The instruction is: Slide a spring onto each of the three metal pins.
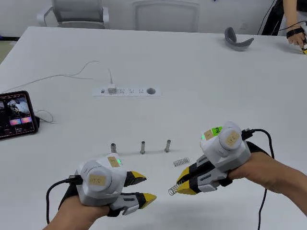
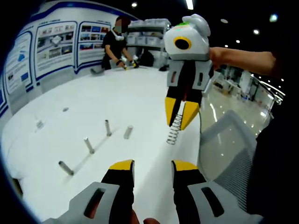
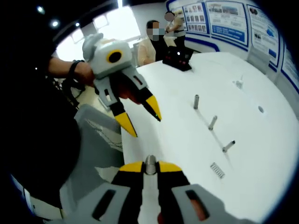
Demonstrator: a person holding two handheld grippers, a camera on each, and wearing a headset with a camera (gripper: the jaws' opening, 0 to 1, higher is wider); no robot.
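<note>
Three short metal pins (image 1: 113,147) (image 1: 142,147) (image 1: 167,145) stand upright in a row on the white table (image 1: 201,86), all bare. A loose spring (image 1: 181,162) lies just right of the row. My right gripper (image 1: 182,187) is shut on a second spring (image 1: 174,189), which sticks out of its yellow tips, in front of the pins. In the right gripper view that spring (image 3: 149,164) sits between the closed jaws, with the pins (image 3: 212,122) and the loose spring (image 3: 216,170) beyond. My left gripper (image 1: 144,188) stands open and holds nothing; the left gripper view has the held spring (image 2: 174,130) ahead.
A white power strip (image 1: 125,91) with a plugged cable lies behind the pins. At the left edge lies a lit tablet (image 1: 17,115). A grey curved object (image 1: 237,40) rests far right, near another person's hand (image 1: 297,36). Chairs (image 1: 165,14) stand behind the table.
</note>
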